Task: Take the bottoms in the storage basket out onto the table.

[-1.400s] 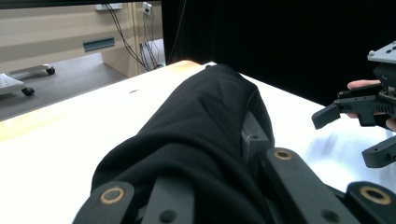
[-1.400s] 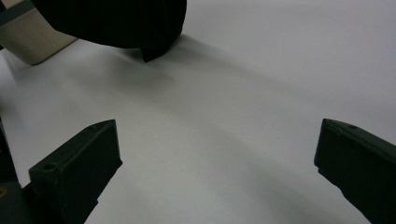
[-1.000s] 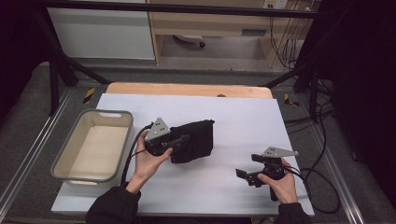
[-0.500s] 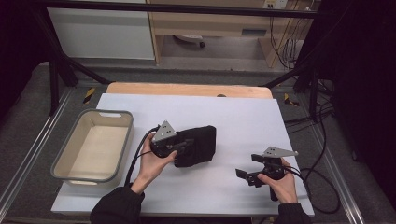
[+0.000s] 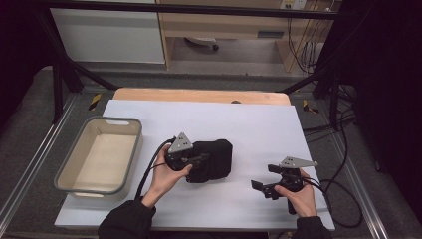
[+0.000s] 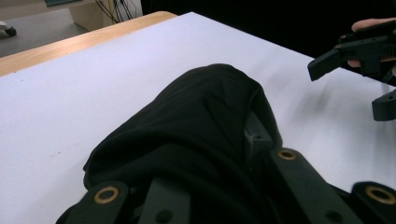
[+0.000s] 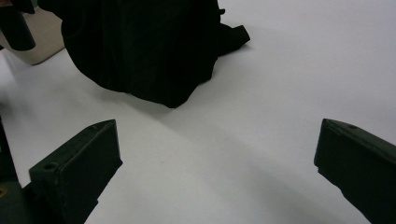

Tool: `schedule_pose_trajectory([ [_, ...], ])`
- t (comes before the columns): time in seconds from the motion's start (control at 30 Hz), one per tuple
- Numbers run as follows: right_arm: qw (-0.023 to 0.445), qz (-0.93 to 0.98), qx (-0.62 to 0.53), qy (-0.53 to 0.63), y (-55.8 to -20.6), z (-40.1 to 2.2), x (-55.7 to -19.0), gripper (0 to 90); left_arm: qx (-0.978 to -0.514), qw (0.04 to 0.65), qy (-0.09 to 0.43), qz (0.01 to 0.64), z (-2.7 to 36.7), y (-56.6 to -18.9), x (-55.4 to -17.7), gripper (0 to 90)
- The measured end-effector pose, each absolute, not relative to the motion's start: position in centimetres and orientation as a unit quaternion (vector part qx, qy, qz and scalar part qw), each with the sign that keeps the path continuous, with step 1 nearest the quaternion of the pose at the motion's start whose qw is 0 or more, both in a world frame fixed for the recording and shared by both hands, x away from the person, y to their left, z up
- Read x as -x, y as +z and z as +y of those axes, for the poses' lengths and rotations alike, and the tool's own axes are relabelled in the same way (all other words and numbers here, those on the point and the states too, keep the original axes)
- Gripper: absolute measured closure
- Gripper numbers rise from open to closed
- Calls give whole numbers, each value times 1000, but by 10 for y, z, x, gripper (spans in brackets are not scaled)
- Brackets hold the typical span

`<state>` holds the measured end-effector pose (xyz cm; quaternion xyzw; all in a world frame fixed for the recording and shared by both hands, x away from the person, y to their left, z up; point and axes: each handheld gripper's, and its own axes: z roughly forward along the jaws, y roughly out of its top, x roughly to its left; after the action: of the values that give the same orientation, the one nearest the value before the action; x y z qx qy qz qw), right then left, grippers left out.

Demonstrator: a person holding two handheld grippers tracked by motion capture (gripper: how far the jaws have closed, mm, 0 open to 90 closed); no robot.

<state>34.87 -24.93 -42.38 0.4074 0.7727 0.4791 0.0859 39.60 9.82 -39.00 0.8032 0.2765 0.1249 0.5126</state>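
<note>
Black cloth [image 5: 213, 159] bunched near the table's [image 5: 259, 124] middle, left gripper [image 5: 195, 162] clenched on cloth, jaws just easing apart, right gripper [image 5: 263, 186] released, jaws wide over bare table by the near right edge, grey bin [image 5: 74, 177] at the left edge.

- a lab or test room set up for recording handling work.
- a black metal frame [image 5: 59, 74] stands around the worktop [image 5: 259, 124], which has a white sheet over a wooden top.
- loose cables [image 5: 303, 45] hang by a wooden cabinet [image 5: 224, 25] at the back.
- yellow-black tape [image 5: 94, 101] marks the grey carpet floor [image 5: 30, 144].
</note>
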Motion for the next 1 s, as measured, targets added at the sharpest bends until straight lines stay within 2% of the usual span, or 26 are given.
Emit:
schedule_pose_trajectory([
  [0.37,87,772,-407,480,-424,-249,-349,10,-821,489,112,273,92,-400,-396,709],
  [1.0,85,773,-408,479,-424,-249,-349,10,-845,447,91,280,91,-409,-397,482],
])
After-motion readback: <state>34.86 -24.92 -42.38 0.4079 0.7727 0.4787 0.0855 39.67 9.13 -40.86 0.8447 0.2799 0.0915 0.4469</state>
